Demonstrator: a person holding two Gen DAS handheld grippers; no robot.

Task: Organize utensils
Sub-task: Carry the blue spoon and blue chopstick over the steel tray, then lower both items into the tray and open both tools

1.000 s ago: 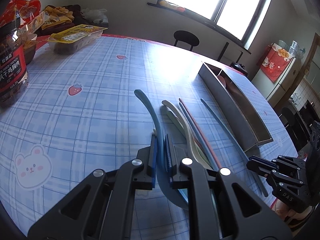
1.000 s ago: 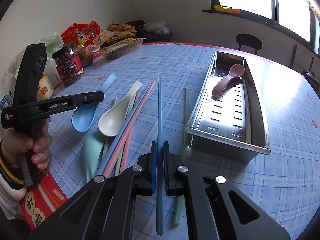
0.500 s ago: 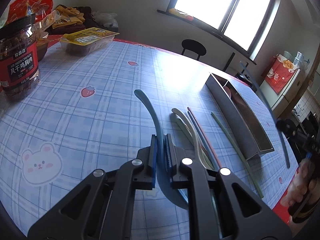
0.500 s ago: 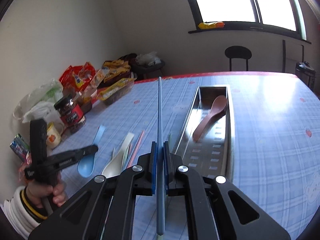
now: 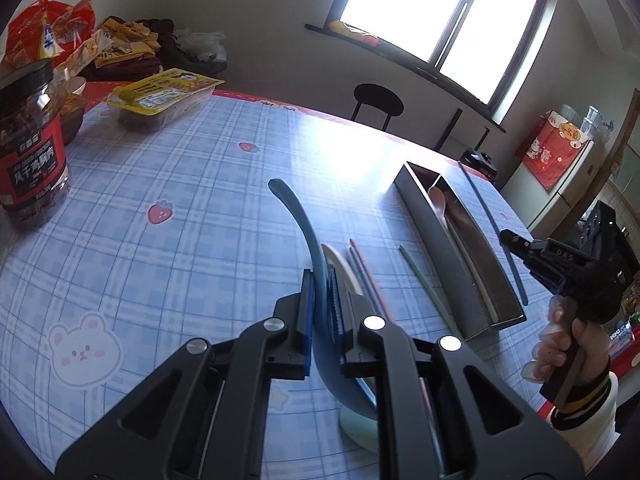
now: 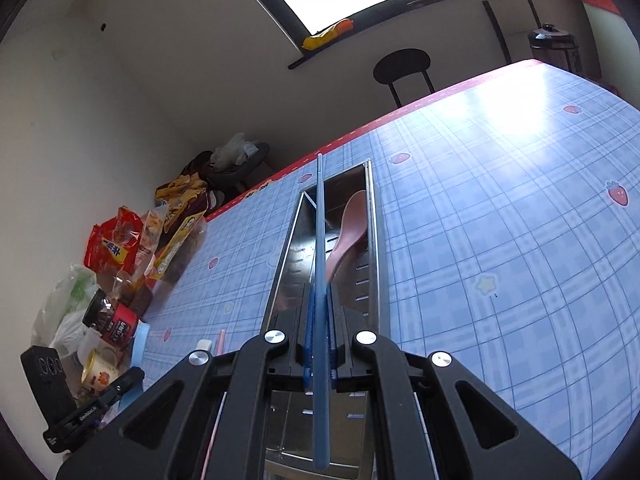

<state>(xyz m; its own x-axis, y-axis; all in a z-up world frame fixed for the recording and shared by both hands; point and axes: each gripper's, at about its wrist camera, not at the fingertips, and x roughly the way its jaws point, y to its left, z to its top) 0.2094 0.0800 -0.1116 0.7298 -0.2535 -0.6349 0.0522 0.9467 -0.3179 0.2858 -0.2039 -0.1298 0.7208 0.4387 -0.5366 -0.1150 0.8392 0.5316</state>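
My left gripper [image 5: 320,292] is shut on the handle of a blue spoon [image 5: 298,220], lifted above the checked table. My right gripper [image 6: 319,320] is shut on a blue chopstick [image 6: 319,240] and holds it lengthwise over the steel utensil tray [image 6: 285,256]; it also shows in the left wrist view [image 5: 506,240] beside the chopstick [image 5: 486,216]. A brown spoon [image 6: 350,228] lies in the tray [image 5: 424,204]. A cream spoon [image 5: 340,264], pink and blue chopsticks [image 5: 360,264] and a green chopstick [image 5: 420,276] lie on the table left of the tray.
A red-labelled jar [image 5: 30,152], a yellow food pack [image 5: 164,96] and snack bags [image 5: 48,36] stand along the table's far left. A black stool [image 5: 378,100] stands beyond the table. The left gripper shows in the right wrist view [image 6: 92,408].
My right gripper has lifted the blue chopstick off the table and carried it over the tray. My left gripper has raised the blue spoon a little.
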